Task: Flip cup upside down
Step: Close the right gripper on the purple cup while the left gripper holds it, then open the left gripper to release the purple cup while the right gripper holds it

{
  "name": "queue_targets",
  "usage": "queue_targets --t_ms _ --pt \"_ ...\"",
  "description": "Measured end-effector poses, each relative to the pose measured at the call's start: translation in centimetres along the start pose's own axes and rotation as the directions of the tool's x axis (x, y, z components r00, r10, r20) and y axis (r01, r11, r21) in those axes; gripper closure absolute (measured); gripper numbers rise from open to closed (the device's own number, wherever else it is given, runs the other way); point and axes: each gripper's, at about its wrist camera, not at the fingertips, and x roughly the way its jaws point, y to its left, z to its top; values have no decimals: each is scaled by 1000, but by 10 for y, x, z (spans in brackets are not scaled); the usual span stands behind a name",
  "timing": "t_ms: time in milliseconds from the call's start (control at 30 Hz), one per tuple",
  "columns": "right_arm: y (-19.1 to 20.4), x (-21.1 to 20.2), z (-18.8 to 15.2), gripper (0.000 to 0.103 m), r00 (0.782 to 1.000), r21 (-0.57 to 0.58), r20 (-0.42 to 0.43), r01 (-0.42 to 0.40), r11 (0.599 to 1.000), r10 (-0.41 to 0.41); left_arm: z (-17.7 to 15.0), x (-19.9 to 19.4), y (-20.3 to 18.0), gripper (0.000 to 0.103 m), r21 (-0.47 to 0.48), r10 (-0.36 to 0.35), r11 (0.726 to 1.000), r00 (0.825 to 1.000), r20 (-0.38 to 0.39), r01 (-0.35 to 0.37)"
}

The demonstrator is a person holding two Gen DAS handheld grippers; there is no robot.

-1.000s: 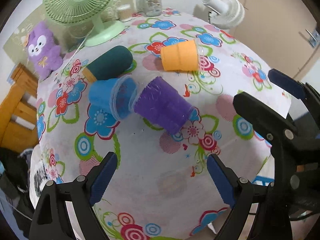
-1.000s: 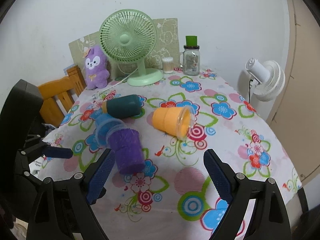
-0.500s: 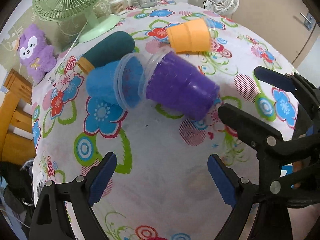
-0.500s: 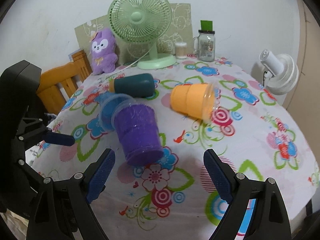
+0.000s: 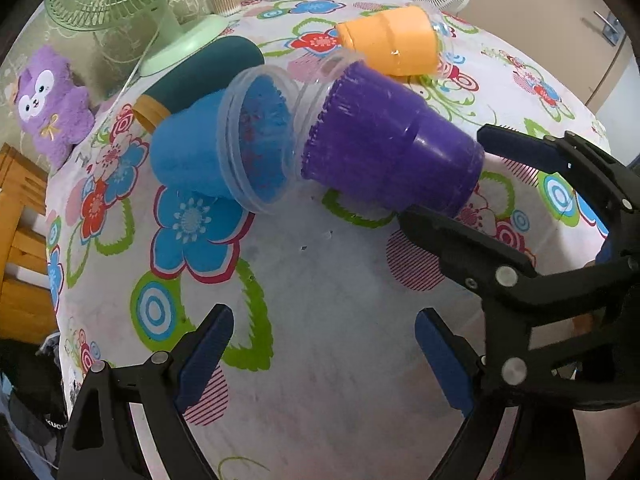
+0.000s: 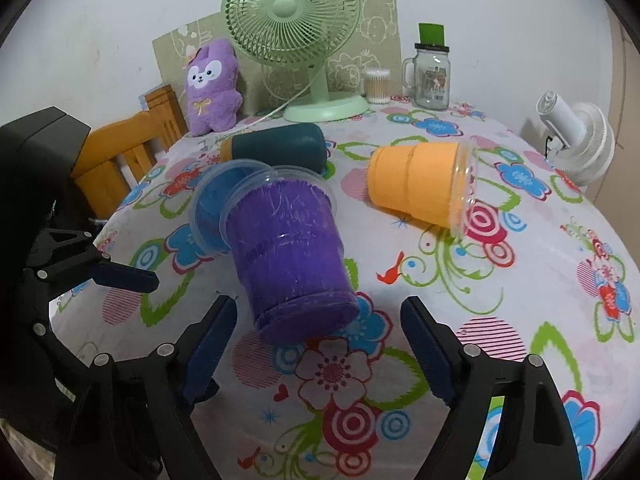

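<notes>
Several cups lie on their sides on a flowered tablecloth. A purple cup [image 6: 288, 256] lies with its base toward my right gripper [image 6: 316, 344], which is open with the fingers on either side of the base, not touching. It also shows in the left wrist view [image 5: 392, 148]. A blue cup [image 5: 216, 148] lies mouth to mouth beside it. An orange cup [image 6: 420, 184] lies further right. A dark teal cup [image 6: 280, 148] lies behind. My left gripper [image 5: 320, 352] is open and empty over bare cloth, in front of the blue and purple cups.
A green desk fan [image 6: 296, 20], a purple plush toy [image 6: 212, 84], a glass jar [image 6: 432, 76] and a cotton-swab tub [image 6: 377, 85] stand at the table's back. A white fan [image 6: 576, 140] is off the right edge. A wooden chair [image 6: 120, 152] stands at the left.
Both grippers have moved forward toward the cups. The right gripper's fingers now flank the purple cup's base. The cups have not moved.
</notes>
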Motion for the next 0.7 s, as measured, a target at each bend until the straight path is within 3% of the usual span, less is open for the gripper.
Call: queue_targets --t_ms 100,233,700 --pt "2 6 0 22 1000 2 -9 -7 1000 7 1 2 1 9 -4 -15 1000 1000 -6 15" --pt "2 12 0 41 998 2 -40 -38 999 38 3 4 3 9 -12 -25 1000 1000 -4 25" --pt "1 -23 20 45 999 -32 -53 -9 999 7 13 -19 -3 9 -86 -52 995 999 -6 51"
